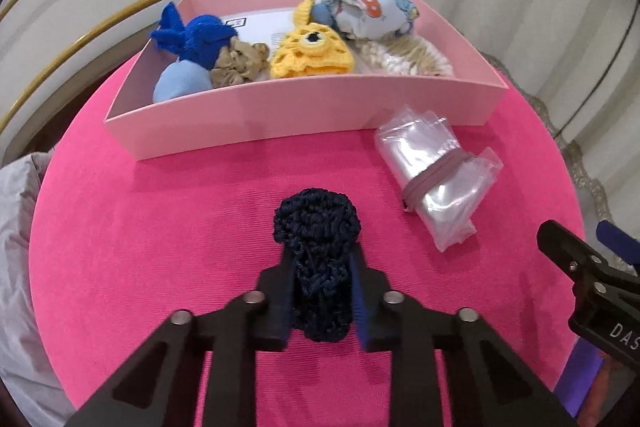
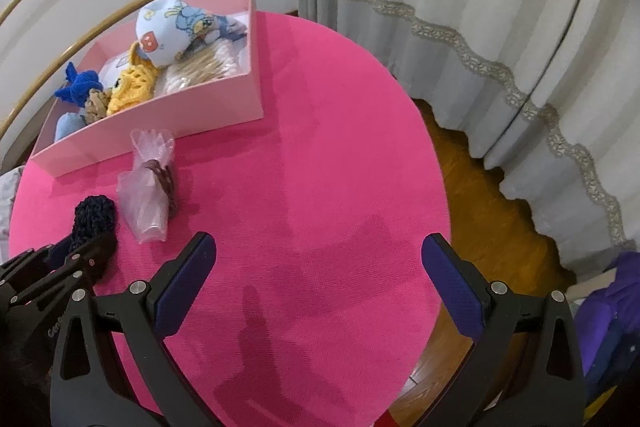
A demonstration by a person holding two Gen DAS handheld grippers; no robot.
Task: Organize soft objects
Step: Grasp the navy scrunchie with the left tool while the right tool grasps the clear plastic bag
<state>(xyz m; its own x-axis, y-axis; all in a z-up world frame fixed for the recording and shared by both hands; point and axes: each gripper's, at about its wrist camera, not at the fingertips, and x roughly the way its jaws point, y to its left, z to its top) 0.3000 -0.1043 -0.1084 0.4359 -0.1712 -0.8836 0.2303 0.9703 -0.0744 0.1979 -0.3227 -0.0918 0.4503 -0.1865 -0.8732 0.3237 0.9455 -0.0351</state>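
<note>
Left gripper (image 1: 320, 263) clamps the navy crochet piece (image 1: 316, 227) mid-body, pinched from both sides, over the pink tabletop (image 1: 160, 227); likely the carry grip for the pink box (image 1: 280, 107) at 12 o'clock. Box front wall needs clearing; blue knit toy (image 1: 192, 39), yellow crochet (image 1: 312, 53) and printed cloth (image 1: 368, 3) already crowd it. Rolled plastic bags (image 1: 436, 175) lie at 2 o'clock, out of the way. Right gripper (image 2: 320, 259) wide open, empty, over bare table.

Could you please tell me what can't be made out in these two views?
- Pink box floor, both views: covered by soft items.
- Printed sheet, left wrist view: text too small.
- Navy knit lower end, left wrist view: hidden between the left hand-held gripper fingers.
- Bag bundle contents: blurred.
</note>
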